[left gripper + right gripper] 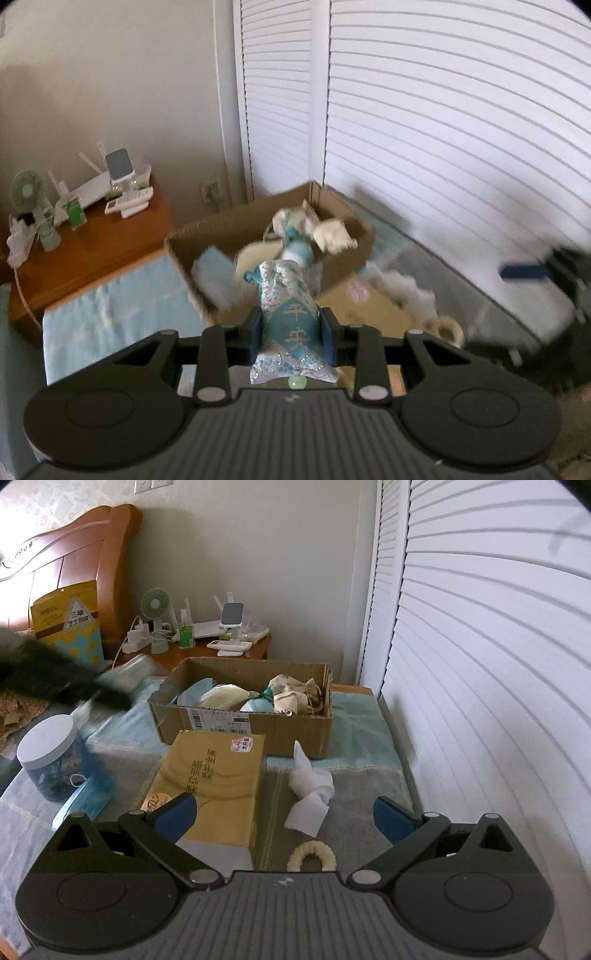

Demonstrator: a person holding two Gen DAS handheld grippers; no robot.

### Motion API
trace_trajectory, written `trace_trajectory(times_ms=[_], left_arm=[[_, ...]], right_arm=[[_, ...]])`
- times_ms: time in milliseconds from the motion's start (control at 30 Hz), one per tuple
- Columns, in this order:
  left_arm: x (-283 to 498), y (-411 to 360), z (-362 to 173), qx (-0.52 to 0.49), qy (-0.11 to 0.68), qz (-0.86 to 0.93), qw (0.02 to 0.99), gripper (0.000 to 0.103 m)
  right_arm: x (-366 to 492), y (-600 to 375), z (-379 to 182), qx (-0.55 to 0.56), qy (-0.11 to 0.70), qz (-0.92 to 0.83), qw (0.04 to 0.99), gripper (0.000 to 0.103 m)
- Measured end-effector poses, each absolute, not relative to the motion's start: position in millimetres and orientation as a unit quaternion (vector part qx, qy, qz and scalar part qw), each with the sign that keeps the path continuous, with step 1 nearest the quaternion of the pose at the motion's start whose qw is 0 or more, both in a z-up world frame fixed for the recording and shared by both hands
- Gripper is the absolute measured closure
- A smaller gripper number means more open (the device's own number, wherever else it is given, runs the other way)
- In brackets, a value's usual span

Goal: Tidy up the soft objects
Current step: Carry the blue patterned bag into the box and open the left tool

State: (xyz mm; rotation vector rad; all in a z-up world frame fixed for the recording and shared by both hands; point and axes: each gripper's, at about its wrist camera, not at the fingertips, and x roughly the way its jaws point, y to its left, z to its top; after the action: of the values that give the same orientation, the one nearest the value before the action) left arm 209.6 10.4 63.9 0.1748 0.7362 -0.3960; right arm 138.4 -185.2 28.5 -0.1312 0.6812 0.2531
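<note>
My left gripper (pixel 291 325) is shut on a teal and silver brocade sachet (pixel 290 314) with gold characters, held in the air just in front of the cardboard box (pixel 177 247). The same box (pixel 240 723) holds several soft things: cream pouches, a pale tassel and something teal. My right gripper (pixel 284 814) stands open with nothing between its fingers, low over the bed. Ahead of it lie crumpled white tissue (pixel 312 794) and a cream fabric ring (pixel 312 854). The left arm shows as a dark blur (pixel 55 679) at the left of the right wrist view.
A yellow tissue pack (pixel 214 779) lies before the box. A white-lidded jar (pixel 48 757) and a blue face mask (pixel 85 801) sit at left. White louvered doors (pixel 480 701) run along the right. A wooden nightstand (pixel 99 243) carries a fan, a router and bottles.
</note>
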Motion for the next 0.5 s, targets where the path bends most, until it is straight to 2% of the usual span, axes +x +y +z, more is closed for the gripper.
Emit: trace_trajectory(times_ms=[500], left_arm=[[330.6, -28.3, 79.1, 0.134, 0.341, -0.154, 0.918, 0.072]], right_arm=[[134.7, -198.3, 30.4, -0.058, 0.327, 0.126, 0.935, 0.0]])
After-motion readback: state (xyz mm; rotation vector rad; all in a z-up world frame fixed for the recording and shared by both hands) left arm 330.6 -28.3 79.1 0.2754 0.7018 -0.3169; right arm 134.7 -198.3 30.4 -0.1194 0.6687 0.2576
